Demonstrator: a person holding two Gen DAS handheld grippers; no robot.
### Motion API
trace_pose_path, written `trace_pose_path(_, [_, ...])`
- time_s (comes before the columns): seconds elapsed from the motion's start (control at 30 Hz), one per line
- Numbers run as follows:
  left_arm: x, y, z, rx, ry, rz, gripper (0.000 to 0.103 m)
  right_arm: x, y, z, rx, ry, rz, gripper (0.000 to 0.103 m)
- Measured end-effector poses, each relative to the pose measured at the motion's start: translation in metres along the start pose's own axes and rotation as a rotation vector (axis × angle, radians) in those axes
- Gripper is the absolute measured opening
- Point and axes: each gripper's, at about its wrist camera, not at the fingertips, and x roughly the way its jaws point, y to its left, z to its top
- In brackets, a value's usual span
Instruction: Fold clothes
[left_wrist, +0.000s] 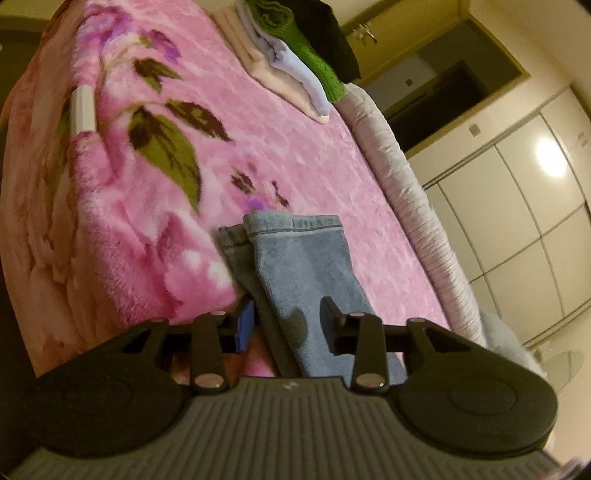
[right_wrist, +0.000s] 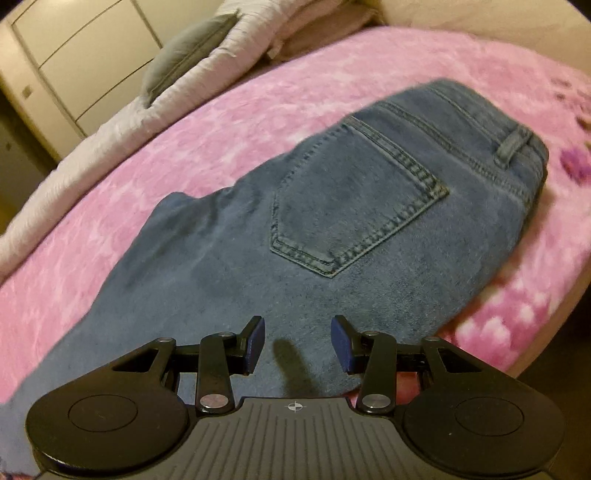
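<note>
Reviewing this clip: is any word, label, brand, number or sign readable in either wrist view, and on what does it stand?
No readable text in either view.
Left gripper: small pale mark on its body, no letters.
Right gripper: crosshair symbol on its body, no letters.
Jeans: no label visible.
Wardrobe doors: small plates, too blurred to read.

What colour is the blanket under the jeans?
Pink blanket with purple flowers and green leaves, clearest in the left wrist view.

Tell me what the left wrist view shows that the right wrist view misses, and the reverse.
Left wrist only: the jeans' leg hems, a stack of folded clothes at the far end of the bed, and the left gripper with denim between its fingers. Right wrist only: the jeans' back pocket, belt loop, a grey pillow, and the open right gripper. Both: jeans, pink blanket, white cabinets.
</note>
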Motion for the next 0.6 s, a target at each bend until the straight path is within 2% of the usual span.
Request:
trace_pose_path(0.07, [0.004,-0.006,0.002,0.055,0.018,0.022,0.014,0.0,-0.002,0.001,0.004,0.0,0.007,0.044])
trace_pose_path(0.13, [0.006,-0.013,0.005,0.103,0.034,0.046,0.011,-0.001,-0.002,0.002,-0.007,0.001,0.011,0.044])
trace_pose_path(0.2, [0.004,-0.033,0.005,0.213,0.027,0.077,0.009,-0.003,-0.006,0.003,0.004,-0.003,0.014,0.044])
trace_pose_path(0.3, [-0.005,-0.08,-0.001,0.439,-0.004,0.094,0.008,-0.006,-0.014,0.004,0.024,-0.01,0.02,0.044])
trace_pose_path(0.37, [-0.015,-0.121,-0.014,0.602,-0.025,0.053,0.008,-0.008,-0.02,0.007,0.038,-0.019,0.019,0.044])
trace_pose_path(0.43, [-0.026,-0.164,-0.035,0.751,-0.043,-0.028,0.007,-0.012,-0.025,0.009,0.049,-0.031,0.017,0.044])
trace_pose_path(0.5, [-0.041,-0.207,-0.073,0.907,-0.051,-0.138,0.007,-0.018,-0.031,0.011,0.065,-0.045,0.017,0.044])
trace_pose_path(0.57, [-0.054,-0.235,-0.112,0.993,-0.036,-0.262,0.007,-0.024,-0.038,0.013,0.082,-0.06,0.01,0.044])
trace_pose_path(0.6, [-0.054,-0.244,-0.136,1.014,0.011,-0.321,0.007,-0.027,-0.042,0.014,0.092,-0.069,0.01,0.044])
